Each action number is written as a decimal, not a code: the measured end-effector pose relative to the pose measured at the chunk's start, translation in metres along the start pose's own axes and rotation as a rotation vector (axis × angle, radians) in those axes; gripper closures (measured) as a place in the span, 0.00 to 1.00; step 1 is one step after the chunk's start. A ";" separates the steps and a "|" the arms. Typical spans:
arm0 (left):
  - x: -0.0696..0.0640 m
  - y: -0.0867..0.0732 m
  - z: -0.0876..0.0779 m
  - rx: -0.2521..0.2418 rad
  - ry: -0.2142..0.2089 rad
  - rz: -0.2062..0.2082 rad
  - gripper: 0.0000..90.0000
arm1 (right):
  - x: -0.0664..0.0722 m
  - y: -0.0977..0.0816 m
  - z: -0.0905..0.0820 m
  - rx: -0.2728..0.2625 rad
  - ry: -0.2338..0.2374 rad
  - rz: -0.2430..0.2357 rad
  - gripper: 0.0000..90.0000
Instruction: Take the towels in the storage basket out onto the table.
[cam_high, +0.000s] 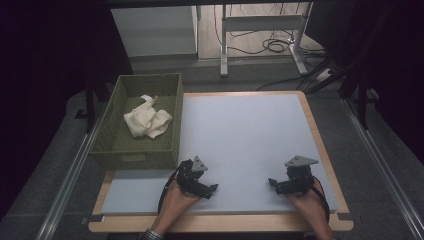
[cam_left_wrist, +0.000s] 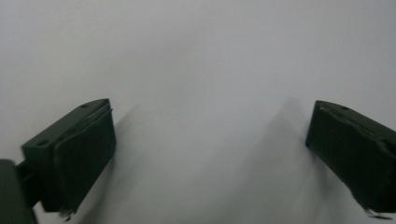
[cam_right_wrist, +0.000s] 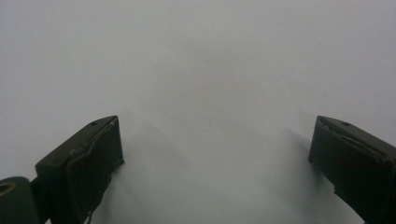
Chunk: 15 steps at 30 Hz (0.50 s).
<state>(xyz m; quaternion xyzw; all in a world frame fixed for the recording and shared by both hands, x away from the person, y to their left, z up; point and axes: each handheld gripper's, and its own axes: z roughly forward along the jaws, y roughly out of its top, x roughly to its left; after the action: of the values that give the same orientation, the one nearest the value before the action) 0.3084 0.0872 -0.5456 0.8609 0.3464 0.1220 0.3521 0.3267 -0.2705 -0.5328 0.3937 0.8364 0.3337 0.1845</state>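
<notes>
A cream cloth (cam_high: 146, 121) lies crumpled inside a green woven basket (cam_high: 116, 145) at the table's left. My left gripper (cam_high: 209, 191) rests low over the pale grey mat (cam_high: 240, 135) near the front edge, a hand behind it. In the left gripper view its jaws stand wide apart over bare mat, so the left gripper (cam_left_wrist: 210, 140) is open and holds nothing. My right gripper (cam_high: 272, 184) sits near the front right of the mat. In the right gripper view the right gripper (cam_right_wrist: 217, 149) is open too, with bare mat between its jaws.
The mat covers a wooden table (cam_high: 320, 135). Metal rails (cam_high: 385, 165) run along both sides of the table. Beyond the far edge stand a white desk frame (cam_high: 260, 25) and loose cables (cam_high: 275, 46) on the floor.
</notes>
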 end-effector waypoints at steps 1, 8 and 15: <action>-0.001 0.001 0.000 0.000 0.001 0.003 0.03 | 0.000 0.000 0.000 0.000 0.000 0.000 0.03; -0.006 0.005 -0.001 0.001 -0.013 0.025 0.03 | 0.000 0.000 0.000 0.000 0.000 0.000 0.03; -0.007 0.013 -0.004 -0.007 -0.042 0.032 0.04 | 0.000 0.000 0.000 0.000 0.000 0.000 0.03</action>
<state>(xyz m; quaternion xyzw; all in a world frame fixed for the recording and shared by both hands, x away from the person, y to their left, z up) 0.3084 0.0779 -0.5338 0.8675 0.3247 0.1105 0.3602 0.3267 -0.2705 -0.5328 0.3937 0.8364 0.3339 0.1846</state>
